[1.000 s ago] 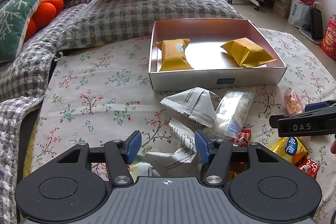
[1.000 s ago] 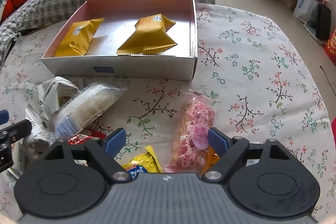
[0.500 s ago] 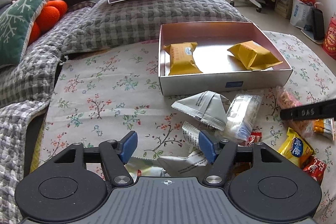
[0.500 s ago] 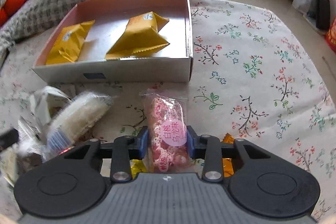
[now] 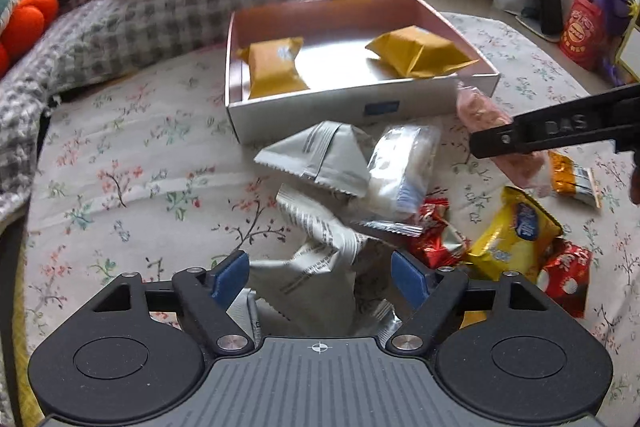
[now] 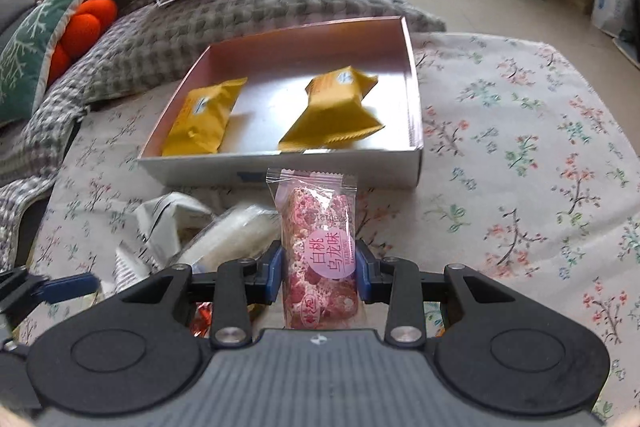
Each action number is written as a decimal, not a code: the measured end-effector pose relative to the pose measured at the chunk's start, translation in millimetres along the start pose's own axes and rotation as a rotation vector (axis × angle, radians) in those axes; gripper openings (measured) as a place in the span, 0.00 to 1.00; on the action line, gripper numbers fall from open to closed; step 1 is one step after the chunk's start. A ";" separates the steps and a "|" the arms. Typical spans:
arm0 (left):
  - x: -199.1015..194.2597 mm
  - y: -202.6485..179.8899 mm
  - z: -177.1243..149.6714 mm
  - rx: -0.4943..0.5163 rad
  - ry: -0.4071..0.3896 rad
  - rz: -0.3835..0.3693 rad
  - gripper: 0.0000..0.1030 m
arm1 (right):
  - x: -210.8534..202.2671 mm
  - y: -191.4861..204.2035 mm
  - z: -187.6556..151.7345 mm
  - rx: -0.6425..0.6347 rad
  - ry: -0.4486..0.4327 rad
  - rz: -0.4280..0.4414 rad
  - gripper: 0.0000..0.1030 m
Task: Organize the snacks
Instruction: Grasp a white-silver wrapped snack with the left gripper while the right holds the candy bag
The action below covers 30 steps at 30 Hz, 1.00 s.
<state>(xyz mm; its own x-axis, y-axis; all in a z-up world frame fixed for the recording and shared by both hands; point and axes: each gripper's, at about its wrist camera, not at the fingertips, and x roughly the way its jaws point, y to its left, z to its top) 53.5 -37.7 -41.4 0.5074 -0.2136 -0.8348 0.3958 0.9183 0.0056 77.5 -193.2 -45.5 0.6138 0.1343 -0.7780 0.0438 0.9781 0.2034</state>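
Left tool (image 5: pixel 320 273) spreading over a crumpled grey-white wrapper (image 5: pixel 320 259), pads not pressing. Right tool (image 6: pixel 319 275) pinching the pink snack bar (image 6: pixel 318 247), lifted just near of the box (image 6: pixel 280 171). Pick done; next, probably: carry forward over the near wall, release beside the yellow packets (image 6: pixel 332 111).

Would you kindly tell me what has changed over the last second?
The right tool closed on the pink snack bar and lifted it off the cloth. The left tool is opening over the grey wrappers, gripping nothing. The box and its two yellow packets stayed put.
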 end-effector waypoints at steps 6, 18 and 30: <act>18.7 5.1 -3.0 -0.007 0.030 -0.008 0.57 | -2.0 0.5 -2.5 0.007 0.016 0.018 0.31; 15.7 9.3 0.6 -0.022 -0.006 -0.020 0.32 | -4.4 -2.2 -1.8 0.028 0.013 0.036 0.31; -0.3 16.1 4.6 -0.075 -0.045 -0.032 0.26 | -7.7 -0.2 -0.7 0.022 -0.001 0.053 0.31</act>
<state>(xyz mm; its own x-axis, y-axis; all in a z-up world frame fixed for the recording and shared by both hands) 63.2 -24.4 -38.6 0.5297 -0.2563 -0.8086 0.3546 0.9329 -0.0634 72.2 -194.3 -40.0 0.6165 0.1860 -0.7650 0.0285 0.9658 0.2578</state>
